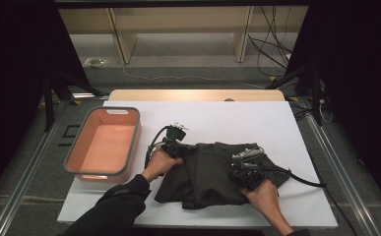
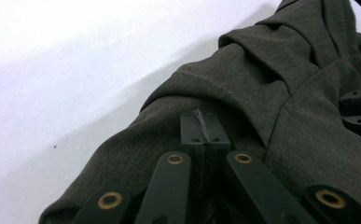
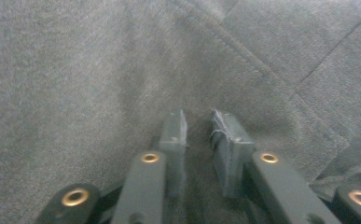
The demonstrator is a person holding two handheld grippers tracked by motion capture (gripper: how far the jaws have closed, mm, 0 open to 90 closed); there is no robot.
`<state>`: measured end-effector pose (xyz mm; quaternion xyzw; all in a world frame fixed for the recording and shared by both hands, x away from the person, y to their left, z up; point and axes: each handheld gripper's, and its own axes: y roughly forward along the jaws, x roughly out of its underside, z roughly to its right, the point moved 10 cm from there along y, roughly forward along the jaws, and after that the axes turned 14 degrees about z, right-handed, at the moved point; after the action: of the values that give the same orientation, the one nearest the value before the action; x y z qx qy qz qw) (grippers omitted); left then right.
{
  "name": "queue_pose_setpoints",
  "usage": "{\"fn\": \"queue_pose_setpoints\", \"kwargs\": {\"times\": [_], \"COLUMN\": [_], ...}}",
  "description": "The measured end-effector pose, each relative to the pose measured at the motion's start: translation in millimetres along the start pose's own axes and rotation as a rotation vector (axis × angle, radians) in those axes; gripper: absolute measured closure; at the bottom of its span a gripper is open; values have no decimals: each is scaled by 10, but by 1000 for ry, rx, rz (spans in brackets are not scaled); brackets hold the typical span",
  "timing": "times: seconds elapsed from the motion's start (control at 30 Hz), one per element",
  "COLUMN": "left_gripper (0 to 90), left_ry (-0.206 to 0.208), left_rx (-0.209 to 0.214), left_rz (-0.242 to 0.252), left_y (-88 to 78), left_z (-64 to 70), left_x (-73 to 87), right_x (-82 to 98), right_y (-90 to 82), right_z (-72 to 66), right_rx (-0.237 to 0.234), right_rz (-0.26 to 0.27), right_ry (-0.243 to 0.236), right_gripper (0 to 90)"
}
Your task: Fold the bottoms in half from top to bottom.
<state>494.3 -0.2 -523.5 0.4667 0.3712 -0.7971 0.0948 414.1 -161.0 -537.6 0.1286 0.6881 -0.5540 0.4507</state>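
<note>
At the far left of the white table [image 1: 212, 115], well apart from my fingers, sits the salmon bin [image 1: 104, 142] with its grey rim. Next comes my left forearm in a dark sleeve [image 1: 114, 206], rising from the bottom edge and angling up to the right, the left hand [image 1: 159, 163] wrapped around the left gripper [image 1: 178, 146] with the wrist low over the table. In the left gripper view that gripper [image 2: 205, 122] has its pads pressed flat together, and I read a fold at the left edge of the dark grey garment [image 1: 212, 174] as pinched between them; the cloth lies just ahead of and under the tips, with bare table off to their left. Further right, my right hand [image 1: 264, 194] comes up from the bottom edge, bare-wristed, pressing the right gripper [image 1: 242, 169] down onto the garment's right half. In the right gripper view its fingertips [image 3: 199, 126] stand a narrow gap apart, tips resting on the fabric, with cloth bunched in the gap; I can't tell if they truly grip it
</note>
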Motion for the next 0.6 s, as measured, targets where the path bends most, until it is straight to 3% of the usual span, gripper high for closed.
{"fn": "queue_pose_setpoints", "kwargs": {"times": [0.17,0.3,0.43,0.6], "left_gripper": [854,840,834,837], "left_ry": [-6,-7,32,66], "left_rx": [21,65,123,198], "left_rz": [29,51,52,9], "left_y": [-210,-327,-376,-379], "left_z": [84,262,550,839], "left_x": [-80,-115,-100,51], "right_x": [-181,-361,-393,-321], "right_y": [-100,-138,-29,113], "right_z": [104,268,399,462], "right_rx": [-5,24,51,51], "right_rz": [65,123,107,67], "right_ry": [30,56,66,82], "right_gripper": [677,679,693,699]}}
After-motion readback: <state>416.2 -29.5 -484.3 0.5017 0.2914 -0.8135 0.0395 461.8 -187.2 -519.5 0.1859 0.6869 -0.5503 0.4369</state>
